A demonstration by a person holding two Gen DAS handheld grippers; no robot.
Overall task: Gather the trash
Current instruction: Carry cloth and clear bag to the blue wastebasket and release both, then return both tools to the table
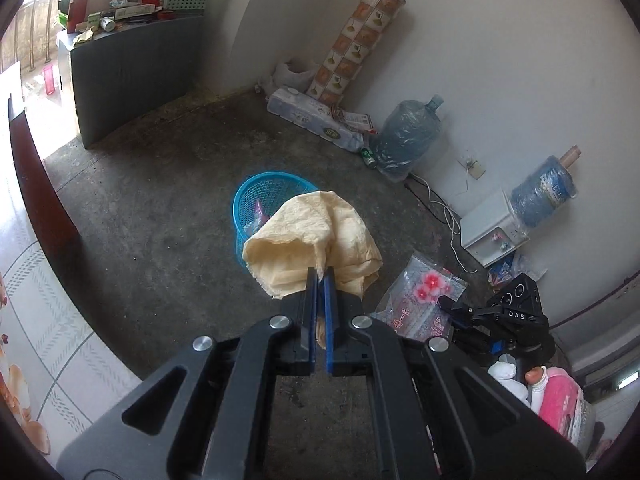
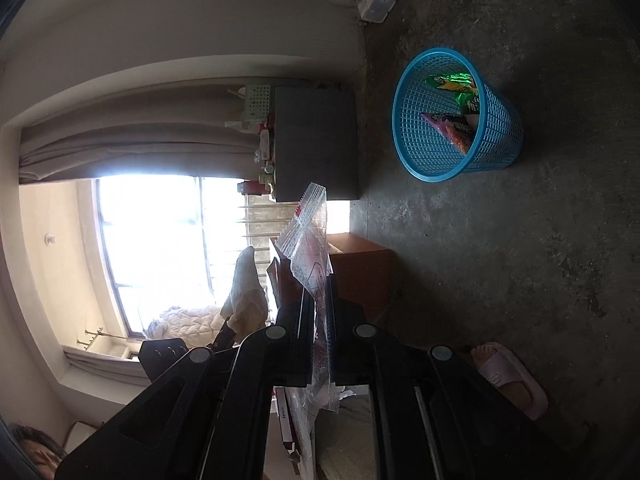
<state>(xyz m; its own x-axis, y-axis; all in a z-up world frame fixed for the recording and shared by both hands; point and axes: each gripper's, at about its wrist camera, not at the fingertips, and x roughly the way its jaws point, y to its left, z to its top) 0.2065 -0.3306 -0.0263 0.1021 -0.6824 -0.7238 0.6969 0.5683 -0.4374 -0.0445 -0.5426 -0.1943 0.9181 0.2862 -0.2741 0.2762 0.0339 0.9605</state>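
My left gripper [image 1: 319, 274] is shut on a crumpled pale-yellow paper [image 1: 316, 236], which hangs in front of the blue mesh basket [image 1: 256, 196] on the concrete floor and hides part of it. Low at the right of the left wrist view, the right gripper [image 1: 448, 304] holds a clear plastic bag with pink flowers printed on it [image 1: 424, 292]. The right wrist view is rolled sideways: my right gripper [image 2: 320, 284] is shut on that clear plastic bag [image 2: 310, 236]. The blue basket [image 2: 424, 152] lies ahead to the upper right, with snack wrappers [image 2: 456, 92] inside. The yellow paper [image 2: 246, 296] shows at the left.
A grey cabinet [image 1: 132, 68] with clutter on top stands against the far wall. Along the right wall are a tissue pack [image 1: 316, 118], water jugs [image 1: 408, 136], a white box [image 1: 492, 226] and cables. A brown table edge [image 1: 36, 184] runs down the left. A pink slipper [image 2: 508, 376] is on the floor.
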